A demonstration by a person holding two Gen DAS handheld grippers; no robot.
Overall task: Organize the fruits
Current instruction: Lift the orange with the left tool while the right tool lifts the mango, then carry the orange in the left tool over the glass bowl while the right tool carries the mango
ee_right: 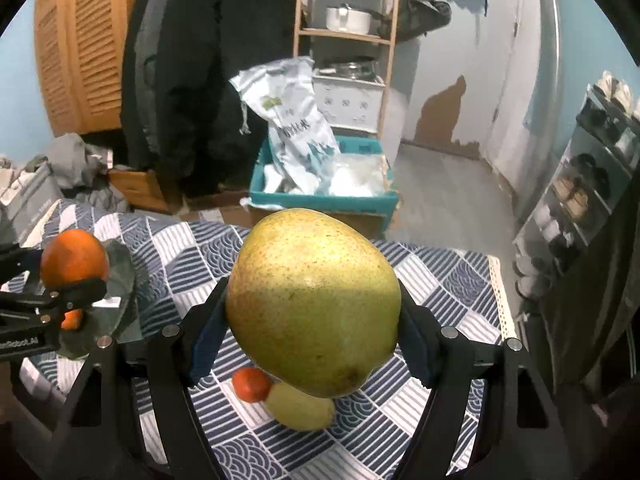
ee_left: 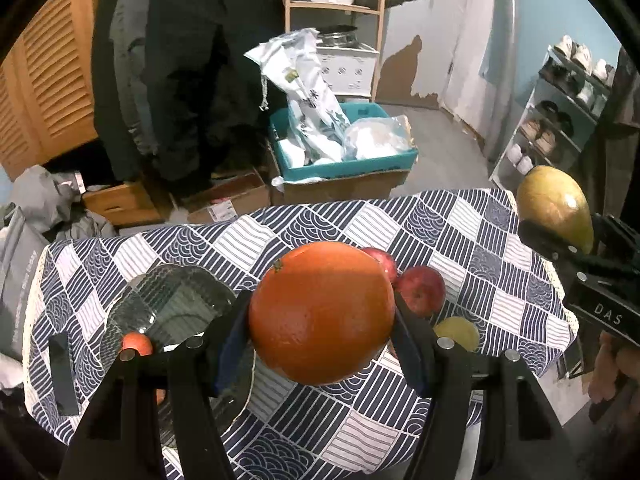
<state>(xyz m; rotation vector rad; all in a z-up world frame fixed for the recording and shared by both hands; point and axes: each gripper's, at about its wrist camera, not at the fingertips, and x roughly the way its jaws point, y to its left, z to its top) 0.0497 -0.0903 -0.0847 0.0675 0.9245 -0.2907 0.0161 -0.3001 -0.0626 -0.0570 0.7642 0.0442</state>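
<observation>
My left gripper (ee_left: 322, 316) is shut on a large orange (ee_left: 322, 312) and holds it above the table; the orange also shows in the right wrist view (ee_right: 74, 258). My right gripper (ee_right: 314, 320) is shut on a big yellow-green mango (ee_right: 314, 300), held above the table; the mango also shows at the right of the left wrist view (ee_left: 556, 206). A glass plate (ee_left: 176, 300) lies left on the table with a small orange fruit (ee_left: 137, 343) on it. Two red apples (ee_left: 422, 290) and a yellow fruit (ee_left: 458, 332) lie on the cloth. Under the mango lie a small orange fruit (ee_right: 251, 384) and a yellow fruit (ee_right: 302, 408).
The table wears a blue-and-white patterned cloth (ee_left: 280, 420). A dark flat object (ee_left: 64, 376) lies at its left edge. Beyond the table stand cardboard boxes, a teal crate (ee_left: 344, 160) with bags, a wooden shelf and a shoe rack (ee_left: 556, 120).
</observation>
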